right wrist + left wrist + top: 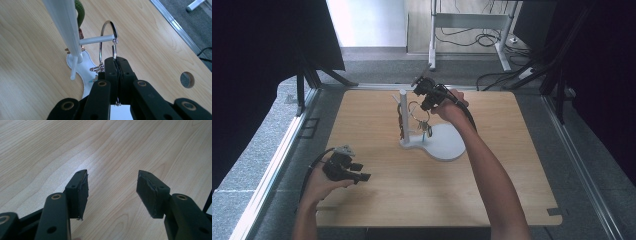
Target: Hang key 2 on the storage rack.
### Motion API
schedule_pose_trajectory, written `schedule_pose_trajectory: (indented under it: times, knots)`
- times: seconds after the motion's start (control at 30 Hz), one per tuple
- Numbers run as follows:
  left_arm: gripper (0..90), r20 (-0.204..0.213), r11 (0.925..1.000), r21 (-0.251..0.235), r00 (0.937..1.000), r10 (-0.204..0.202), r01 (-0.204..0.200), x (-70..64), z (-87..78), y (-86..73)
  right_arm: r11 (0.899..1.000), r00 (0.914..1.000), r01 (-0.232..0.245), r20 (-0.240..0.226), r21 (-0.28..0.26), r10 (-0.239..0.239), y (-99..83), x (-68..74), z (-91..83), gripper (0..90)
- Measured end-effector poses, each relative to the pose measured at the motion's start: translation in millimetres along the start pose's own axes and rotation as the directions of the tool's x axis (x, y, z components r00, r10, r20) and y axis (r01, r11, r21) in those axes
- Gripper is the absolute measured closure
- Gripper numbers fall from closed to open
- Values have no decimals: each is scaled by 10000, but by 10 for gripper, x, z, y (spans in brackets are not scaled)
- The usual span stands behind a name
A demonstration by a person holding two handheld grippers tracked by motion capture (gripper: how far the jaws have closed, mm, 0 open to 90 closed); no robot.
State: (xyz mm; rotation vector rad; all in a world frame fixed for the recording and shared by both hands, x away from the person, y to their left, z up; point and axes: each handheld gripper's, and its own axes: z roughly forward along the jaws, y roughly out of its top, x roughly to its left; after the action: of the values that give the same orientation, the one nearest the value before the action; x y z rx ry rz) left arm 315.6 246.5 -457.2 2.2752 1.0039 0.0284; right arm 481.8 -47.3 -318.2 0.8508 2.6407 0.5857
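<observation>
My right claw [117, 62] was clamped flat, its pads pressed together on the small split ring hanging from a large steel key ring [108, 42], at the far side of the table. I held it by that lower link so the big loop stood upright ahead of my pads, free to slide along the white peg [97, 39] it was threaded over. The peg jutted sideways from a white post [65, 27] just ahead and to the left of the claw; the loop sat near the peg's free end, which I judged to be the point of hanging it on or lifting it off.

Below the claw, small clasps and keys [96, 68] dangled from the ring over the stand's white base [86, 72], too small to make out singly. Beyond the post, something green [80, 12] hung on its far side.

My left claw [357, 171] rested well apart, near the table's close left corner, jaws spread wide over bare wood [120, 150] with nothing between them, kept clear, I judged, because one claw sufficed for the ring.

No brand, label or writing could be read on any of it.
</observation>
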Motion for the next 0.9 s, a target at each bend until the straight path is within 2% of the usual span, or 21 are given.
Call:
schedule_pose_trajectory:
  times: [0.3,0.6,0.9]
  knots:
    - [434,-18,10000,62,10000,6,-6,2,13,1,10000,10000,3,-66,-8,-3,-41,20,68,880]
    - [434,-7,9999,-36,9999,-132,132,-2,17,-5,9999,9995,80,-305,85,-78,-53,104,152,880]
    - [434,-23,10000,-1,10000,-62,62,6,11,-13,9995,9984,245,-522,187,-235,-65,199,253,879]
